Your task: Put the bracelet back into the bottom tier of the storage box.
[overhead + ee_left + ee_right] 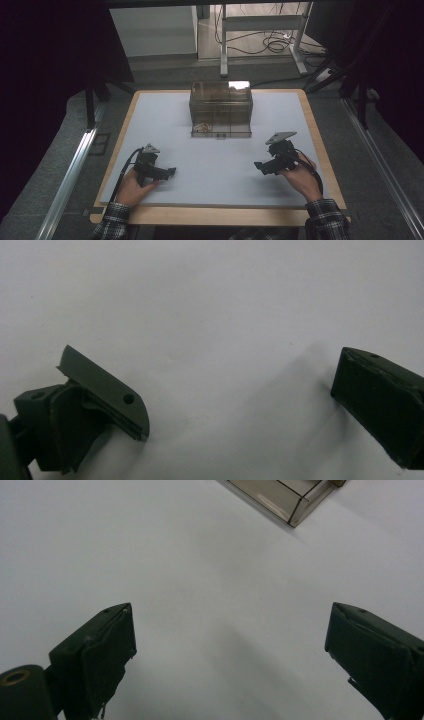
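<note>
The left claw [170, 171] rests low over the desk [165, 115] at its near left, held in the person's left hand [131, 187], jaws spread wide with nothing between them; in the left gripper view only bare white surface lies between the two black jaws. The right claw [257, 165] sits at the near right in the right hand [301, 175], jaws likewise set wide and empty, and it points inward toward the left claw. The two claws are well apart, with open white surface between them. The nearest object is a transparent box [220, 109] standing at the far middle of the desk, well apart from both claws; small items lie in its front section, too small to identify. A corner of the box [280, 495] appears at the top of the right gripper view. Nothing stands between either claw and the box. The wooden desk edge [220, 215] runs just behind both hands.
</note>
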